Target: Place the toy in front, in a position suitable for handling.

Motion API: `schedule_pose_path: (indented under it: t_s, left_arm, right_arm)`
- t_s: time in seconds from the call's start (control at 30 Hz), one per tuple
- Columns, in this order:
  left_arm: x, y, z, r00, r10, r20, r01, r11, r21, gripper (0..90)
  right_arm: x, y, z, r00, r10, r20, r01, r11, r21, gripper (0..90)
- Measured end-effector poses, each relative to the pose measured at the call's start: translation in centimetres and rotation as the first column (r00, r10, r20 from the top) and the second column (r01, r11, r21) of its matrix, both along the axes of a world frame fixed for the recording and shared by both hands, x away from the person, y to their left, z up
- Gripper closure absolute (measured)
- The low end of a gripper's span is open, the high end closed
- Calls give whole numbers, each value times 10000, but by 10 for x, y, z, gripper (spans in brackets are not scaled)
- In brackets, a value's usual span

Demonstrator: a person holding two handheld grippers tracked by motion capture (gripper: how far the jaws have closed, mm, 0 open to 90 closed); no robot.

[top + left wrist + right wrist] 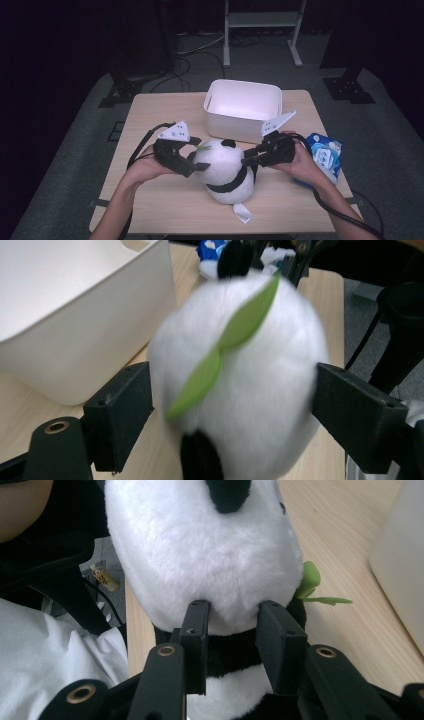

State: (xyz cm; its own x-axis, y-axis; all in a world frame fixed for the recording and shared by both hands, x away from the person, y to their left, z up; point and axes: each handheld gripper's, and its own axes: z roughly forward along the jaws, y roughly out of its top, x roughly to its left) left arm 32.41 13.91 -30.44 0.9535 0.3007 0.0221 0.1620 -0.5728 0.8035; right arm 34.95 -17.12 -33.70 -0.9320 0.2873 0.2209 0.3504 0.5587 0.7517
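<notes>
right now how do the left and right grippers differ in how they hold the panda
The left gripper has its jaws spread wide around the panda's round white head; the right gripper pinches a narrow fold of fur with jaws close together. Left comes from the panda's left, right from its right. Both grip it.

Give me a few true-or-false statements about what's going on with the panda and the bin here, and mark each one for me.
1. Both grippers are on the panda. True: the left gripper spans its head and the right gripper pinches its other side.
2. The panda lies inside the bin. False: it sits on the table, in front of the bin.
3. A green leaf is on the panda's head. True.
4. The blue packet is in the bin. False: it lies at the table's right edge, beside the person's right hand.
5. The bin is black. False: it is white.
</notes>
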Motion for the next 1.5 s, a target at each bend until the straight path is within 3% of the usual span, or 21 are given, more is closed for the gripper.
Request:
schedule_pose_path:
  t_s: [0.27,0.37,0.5,0.8,1.03,1.3,1.5]
  left_arm:
    - [-3,-2,3,10000,-6,6,6,9995,302,147]
    - [-2,-3,-1,9999,-98,-19,99,9982,593,148]
    - [-3,4,-4,9996,-279,33,276,9972,696,203]
    - [-6,21,-10,9995,-320,24,319,9983,487,222]
    - [-5,36,-16,9996,-152,-232,160,9993,347,221]
    - [-3,56,-28,9985,39,-541,-39,10000,10,220]
    - [-1,61,-32,9973,152,-713,-166,9997,-193,219]
  right_arm:
    - [-1,26,6,9992,393,109,-393,9992,-39,651]
    - [-2,37,7,9978,620,217,-617,9980,-166,651]
    - [-2,43,7,9968,779,169,-775,9967,-222,647]
    - [1,43,-5,9974,713,87,-704,9944,-786,627]
    - [7,39,-11,9984,561,-91,-567,9949,-835,627]
    - [9,49,-16,9974,703,-160,-715,9926,-983,630]
    - [7,51,-16,9975,662,-266,-688,9910,-1148,639]
